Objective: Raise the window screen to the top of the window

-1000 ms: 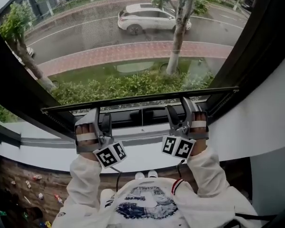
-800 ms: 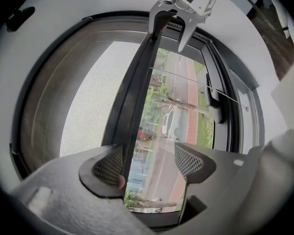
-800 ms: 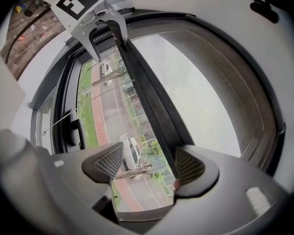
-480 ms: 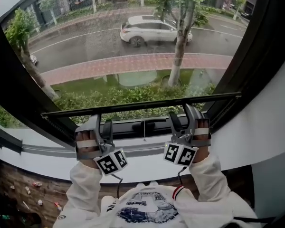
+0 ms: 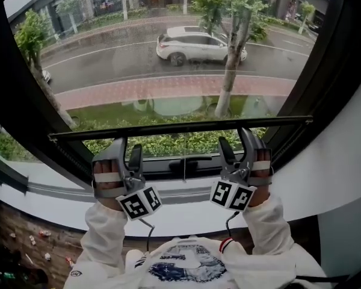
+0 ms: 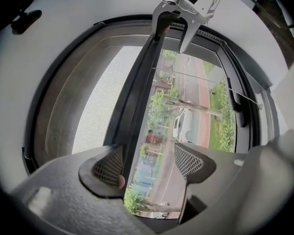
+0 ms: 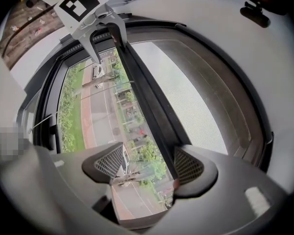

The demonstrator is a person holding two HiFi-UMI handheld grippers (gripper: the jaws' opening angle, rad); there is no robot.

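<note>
Closest in: white sleeves (image 5: 105,236), a hand on each tool, marker cubes (image 5: 139,202) facing the head cam. L hand (image 5: 106,178) and R hand (image 5: 262,164) sat side by side at about the same height, above the white sill (image 5: 180,212).

L tongs (image 5: 127,144) stood wide apart, nothing clamped. Street showed clean thru the gap btwn the pads (image 6: 107,168). R tongs (image 5: 234,137), same story: jaws well apart, no grip.

And look where they were: tips right up at the bottom bar (image 5: 180,127) of the window screen (image 5: 138,53). In each gripper view that dark bar ran across the gap, tight beside the pad on the mesh side. Touching or not, couldn't tell.

The bar itself sat low in the opening, just above the lower frame (image 5: 168,172), w/ a thin strip of open air under it. Mesh covered everything above.

Outside: hedge (image 5: 168,143) first, then brick path (image 5: 168,89), a tree (image 5: 231,71) in front of the road (image 5: 96,62), and a white car (image 5: 198,46) furthest out.
</note>
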